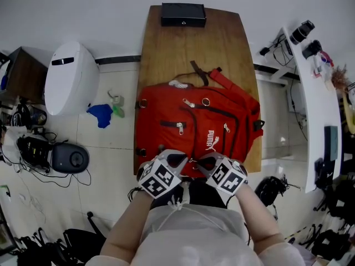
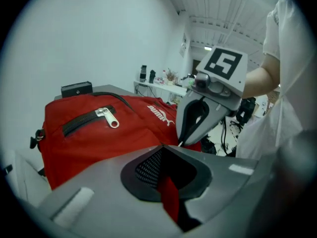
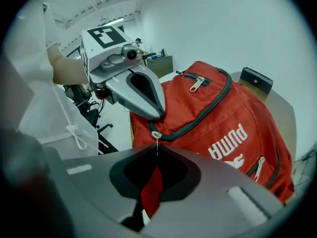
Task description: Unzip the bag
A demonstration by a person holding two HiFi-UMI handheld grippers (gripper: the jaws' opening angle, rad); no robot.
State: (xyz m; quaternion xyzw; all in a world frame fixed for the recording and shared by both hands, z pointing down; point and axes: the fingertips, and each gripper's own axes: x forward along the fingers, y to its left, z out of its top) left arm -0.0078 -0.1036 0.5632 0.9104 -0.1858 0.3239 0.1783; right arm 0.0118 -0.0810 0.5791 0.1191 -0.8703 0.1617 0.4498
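Note:
A red backpack (image 1: 197,123) lies flat on the wooden table (image 1: 166,49); several of its zipper pulls show on top. Both grippers meet at its near edge. My left gripper (image 1: 182,160) is shut on a fold of the bag's red fabric (image 2: 171,197), just beside the dark main zipper (image 3: 198,118). My right gripper (image 1: 204,162) is shut on that zipper's thin metal pull (image 3: 157,142), whose slider sits at the near end of the track. In the right gripper view the left gripper (image 3: 154,115) touches the bag right above the slider. The left gripper view shows the right gripper (image 2: 181,142) close ahead.
A black box (image 1: 183,14) sits at the table's far end. On the floor to the left are a white rounded device (image 1: 69,76), a blue cloth (image 1: 101,114) and a black unit with cables (image 1: 69,158). A white shelf (image 1: 319,104) with cameras runs along the right.

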